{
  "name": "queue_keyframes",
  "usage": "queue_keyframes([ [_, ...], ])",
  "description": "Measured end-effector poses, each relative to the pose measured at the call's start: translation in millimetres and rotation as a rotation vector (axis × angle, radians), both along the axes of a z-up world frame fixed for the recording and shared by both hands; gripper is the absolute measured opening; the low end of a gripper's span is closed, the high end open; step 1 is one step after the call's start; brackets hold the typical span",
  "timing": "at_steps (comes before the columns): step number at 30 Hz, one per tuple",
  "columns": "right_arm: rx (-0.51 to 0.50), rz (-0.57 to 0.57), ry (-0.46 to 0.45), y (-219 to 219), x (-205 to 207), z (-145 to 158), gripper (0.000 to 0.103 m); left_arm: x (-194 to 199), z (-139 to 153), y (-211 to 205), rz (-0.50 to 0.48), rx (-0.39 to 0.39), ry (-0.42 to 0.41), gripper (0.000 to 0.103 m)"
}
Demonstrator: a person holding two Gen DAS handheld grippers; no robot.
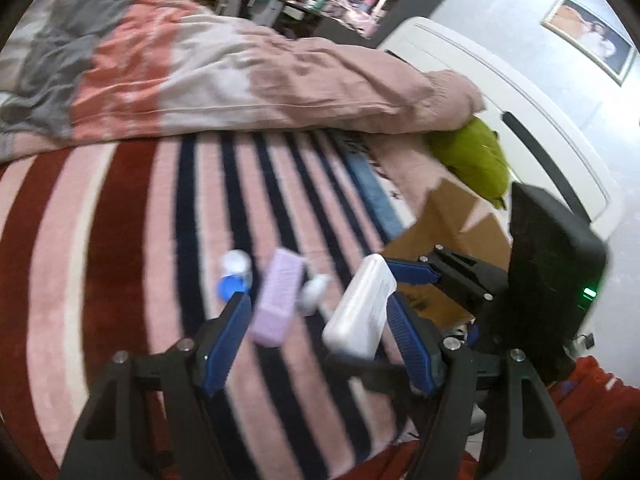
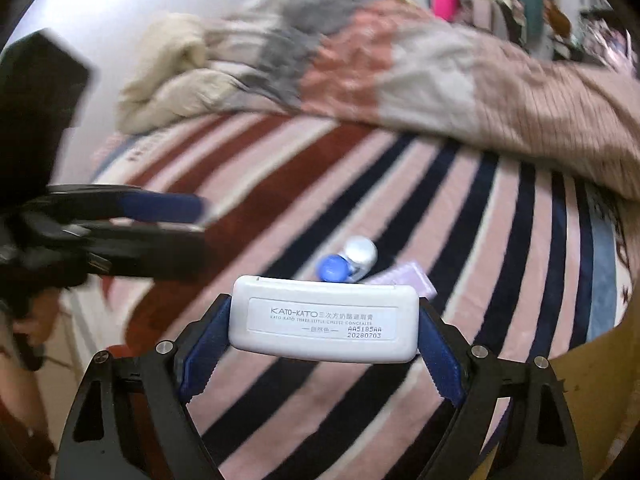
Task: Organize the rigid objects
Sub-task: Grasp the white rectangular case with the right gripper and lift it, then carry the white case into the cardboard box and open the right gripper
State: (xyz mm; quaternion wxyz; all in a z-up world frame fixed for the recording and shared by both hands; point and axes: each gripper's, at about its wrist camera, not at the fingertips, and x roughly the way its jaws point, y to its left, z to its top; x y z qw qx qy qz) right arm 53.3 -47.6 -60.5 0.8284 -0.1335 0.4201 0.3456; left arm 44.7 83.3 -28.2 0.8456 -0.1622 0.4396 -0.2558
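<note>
My right gripper (image 2: 324, 322) is shut on a flat white cosmetic case (image 2: 324, 322) with a printed label, held above the striped bed cover. The case also shows in the left wrist view (image 1: 360, 306), clamped by the right gripper's blue fingers (image 1: 412, 272). My left gripper (image 1: 316, 320) is open and empty just above the bed. A lilac box (image 1: 276, 300), a blue-capped silver jar (image 1: 234, 276) and a small white item (image 1: 314, 294) lie on the bed just beyond it. The jar (image 2: 348, 264) and the lilac box (image 2: 404, 278) show behind the case.
A brown cardboard box (image 1: 452, 236) sits on the bed to the right, its wall also in the right wrist view (image 2: 592, 380). A crumpled pink, grey and white duvet (image 1: 200, 72) lies across the far bed. A green pillow (image 1: 476, 160) rests by the white headboard (image 1: 500, 92).
</note>
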Motion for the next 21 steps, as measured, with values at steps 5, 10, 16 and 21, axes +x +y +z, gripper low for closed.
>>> queue_keyframes([
  [5, 0.05, 0.059, -0.087, -17.2, -23.0, 40.3, 0.086, 3.8, 25.0, -39.7, -0.091, -0.044, -0.007, 0.051],
  [10, 0.094, 0.024, -0.143, -58.4, -29.9, 61.2, 0.086, 8.5, 51.5, -94.8, -0.195, -0.027, -0.055, 0.025],
  [16, 0.096, -0.088, -0.155, -123.8, -20.5, 76.3, 0.085, 28.9, 62.4, -172.8, -0.332, -0.005, -0.062, 0.022],
  [21, 0.051, -0.203, -0.136, -177.0, -10.8, 75.5, 0.085, 42.9, 54.3, -236.8, -0.449, 0.022, -0.038, 0.022],
])
